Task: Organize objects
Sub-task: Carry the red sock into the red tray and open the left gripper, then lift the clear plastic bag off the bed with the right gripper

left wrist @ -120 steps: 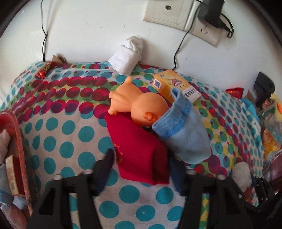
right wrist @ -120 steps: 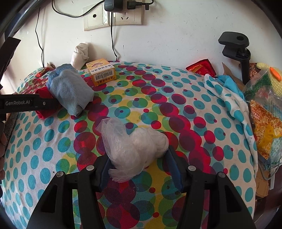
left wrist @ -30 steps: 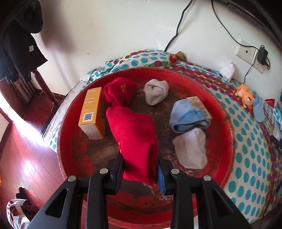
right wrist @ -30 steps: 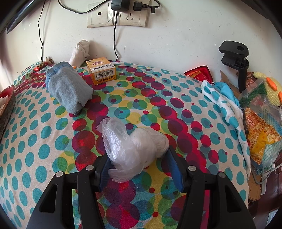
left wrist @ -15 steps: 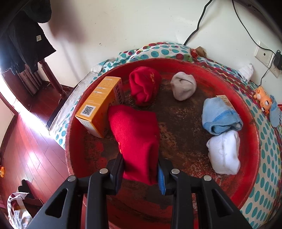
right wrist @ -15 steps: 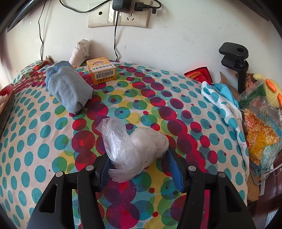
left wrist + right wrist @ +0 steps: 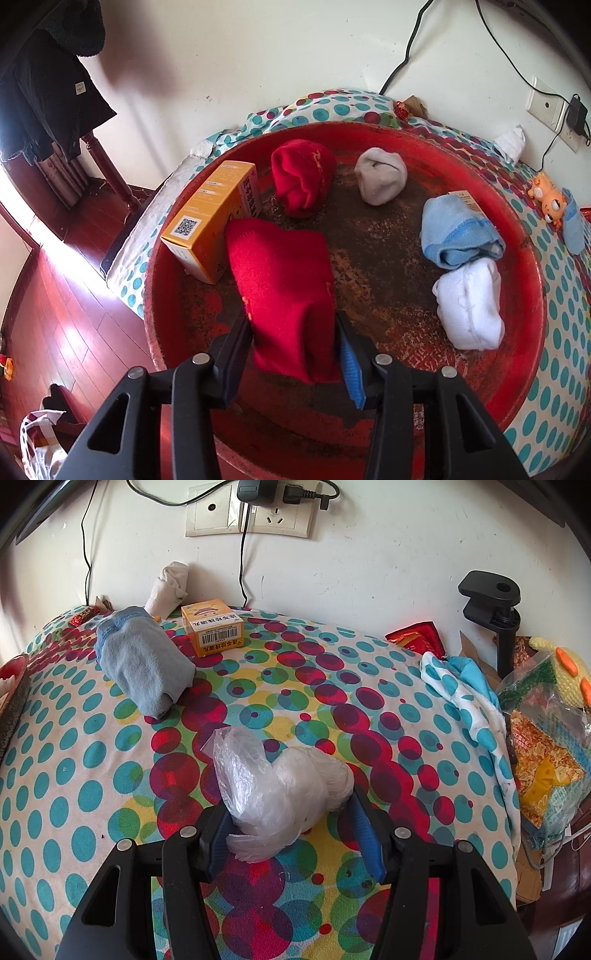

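My left gripper (image 7: 293, 343) is shut on a folded red sock (image 7: 284, 288) and holds it over the round red tray (image 7: 532, 266). In the tray lie an orange box (image 7: 210, 218), a rolled red sock (image 7: 303, 177), a grey sock ball (image 7: 380, 179), a light blue sock (image 7: 456, 230) and a white sock (image 7: 469, 310). My right gripper (image 7: 291, 823) is shut on a clear plastic bag (image 7: 280, 779) resting on the dotted cloth. A blue-grey sock (image 7: 144, 664), a small orange box (image 7: 212, 631) and a white sock (image 7: 168, 585) lie beyond it.
The tray sits at the table's left end, with the wooden floor (image 7: 55, 314) below. An orange toy (image 7: 546, 195) lies on the cloth past the tray. A black clamp (image 7: 493, 605), a dotted cloth heap (image 7: 461, 686) and snack bags (image 7: 546, 746) crowd the right edge.
My left gripper has carried the red sock from beside the toy to over the red tray, and has moved closer in the last second. My right gripper has stayed still on the bag.
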Motion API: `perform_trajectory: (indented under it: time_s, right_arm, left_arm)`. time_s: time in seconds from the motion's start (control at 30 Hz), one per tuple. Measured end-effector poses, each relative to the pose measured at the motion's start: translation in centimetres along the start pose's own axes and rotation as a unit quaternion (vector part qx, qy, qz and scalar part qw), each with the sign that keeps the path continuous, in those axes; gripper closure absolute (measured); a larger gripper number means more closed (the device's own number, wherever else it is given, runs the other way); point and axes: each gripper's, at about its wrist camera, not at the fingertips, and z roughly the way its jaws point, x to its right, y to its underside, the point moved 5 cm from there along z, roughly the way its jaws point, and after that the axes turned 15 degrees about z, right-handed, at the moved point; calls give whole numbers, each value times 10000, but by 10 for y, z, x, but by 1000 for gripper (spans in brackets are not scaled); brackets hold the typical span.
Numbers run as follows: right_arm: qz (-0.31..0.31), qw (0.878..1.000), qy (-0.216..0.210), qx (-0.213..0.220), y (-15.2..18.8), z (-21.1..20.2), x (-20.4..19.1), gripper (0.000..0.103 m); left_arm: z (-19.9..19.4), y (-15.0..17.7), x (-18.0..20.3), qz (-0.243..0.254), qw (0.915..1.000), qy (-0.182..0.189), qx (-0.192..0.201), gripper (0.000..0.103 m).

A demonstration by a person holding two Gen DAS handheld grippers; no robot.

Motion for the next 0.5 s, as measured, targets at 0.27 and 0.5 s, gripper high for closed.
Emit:
perform_trajectory:
  time_s: [0.27, 0.5]
  right_arm:
    - [23, 10000, -19, -10, 0, 0, 0, 48]
    - [27, 10000, -26, -16, 0, -1, 1, 48]
  left_arm:
    - [-14, 6, -2, -261, 9990, 253, 253, 49]
    - [-34, 8, 0, -266, 9981, 100, 545, 49]
